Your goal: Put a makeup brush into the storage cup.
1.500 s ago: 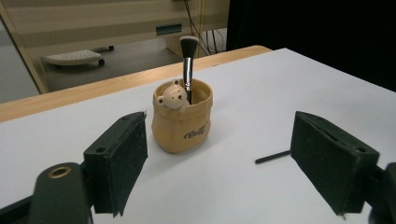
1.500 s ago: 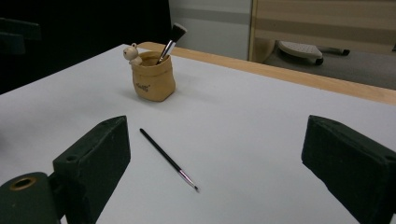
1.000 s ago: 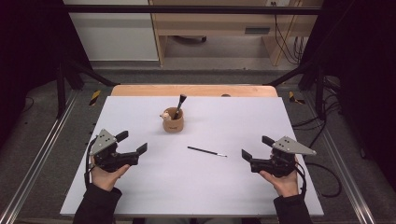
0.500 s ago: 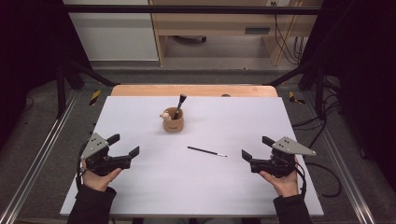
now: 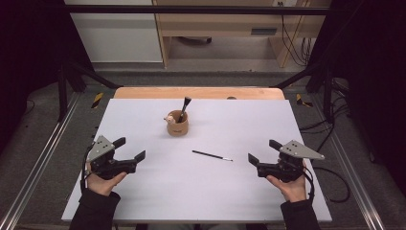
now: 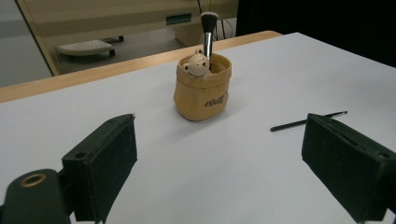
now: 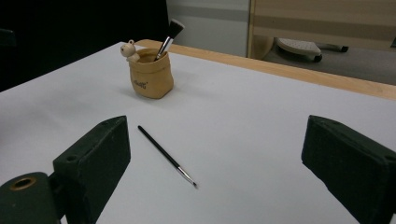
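Note:
A tan pouch-shaped holder (image 5: 177, 126) with a small bear figure on its rim stands on the white table (image 5: 249, 120), a little left of centre. A black-handled makeup brush (image 5: 184, 106) leans upright in it. A thin black brush (image 5: 212, 155) lies flat in the middle of the table. My left gripper (image 5: 130, 148) hovers near the left edge, open and holding nothing. My right gripper (image 5: 262, 150) is near the right edge, also open and holding nothing, with the thin brush to its left. In the left gripper view the holder (image 6: 201, 91) stands ahead between the jaws. In the right gripper view the thin brush (image 7: 166, 156) lies close ahead.
A wooden strip (image 5: 198, 93) runs along the table's far edge. Metal frame rails (image 5: 43, 158) flank both sides. Cables (image 5: 330, 172) trail off the right edge. Beyond the table stand a bench and a white cabinet (image 5: 115, 33).
My left gripper has shifted a little to the left and nearer the front edge. The right gripper, the holder and the thin brush have not moved.

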Available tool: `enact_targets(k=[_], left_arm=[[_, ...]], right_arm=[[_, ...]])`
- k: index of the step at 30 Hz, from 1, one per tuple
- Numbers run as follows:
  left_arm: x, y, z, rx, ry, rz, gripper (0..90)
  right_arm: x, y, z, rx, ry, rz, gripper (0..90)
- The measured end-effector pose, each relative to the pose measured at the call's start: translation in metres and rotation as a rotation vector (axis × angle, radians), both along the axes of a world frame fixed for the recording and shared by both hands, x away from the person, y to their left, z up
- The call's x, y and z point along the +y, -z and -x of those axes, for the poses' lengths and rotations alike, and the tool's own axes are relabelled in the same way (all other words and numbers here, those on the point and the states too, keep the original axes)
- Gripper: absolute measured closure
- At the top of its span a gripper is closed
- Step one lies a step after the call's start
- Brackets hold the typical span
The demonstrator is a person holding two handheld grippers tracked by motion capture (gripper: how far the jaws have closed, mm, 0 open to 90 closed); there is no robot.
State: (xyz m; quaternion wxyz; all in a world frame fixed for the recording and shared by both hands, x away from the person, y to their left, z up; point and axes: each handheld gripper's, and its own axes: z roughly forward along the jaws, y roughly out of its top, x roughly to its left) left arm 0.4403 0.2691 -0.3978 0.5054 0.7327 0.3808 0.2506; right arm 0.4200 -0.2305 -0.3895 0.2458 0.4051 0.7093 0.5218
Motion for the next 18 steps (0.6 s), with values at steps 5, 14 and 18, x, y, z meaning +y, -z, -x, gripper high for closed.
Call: enact_targets(k=[5,14,18], left_arm=[[-0.007,-0.004,-0.006,-0.006,0.026,-0.022,9.7],[-0.023,-0.012,-0.010,-0.007,0.077,-0.071,9.7],[-0.030,-0.017,-0.015,0.000,0.097,-0.093,10.0]], right_arm=[[0.000,0.001,0.000,-0.001,0.001,0.005,8.6],[0.002,-0.001,0.002,-0.006,-0.001,0.007,8.6],[0.002,0.000,0.001,-0.004,0.001,0.010,8.6]])
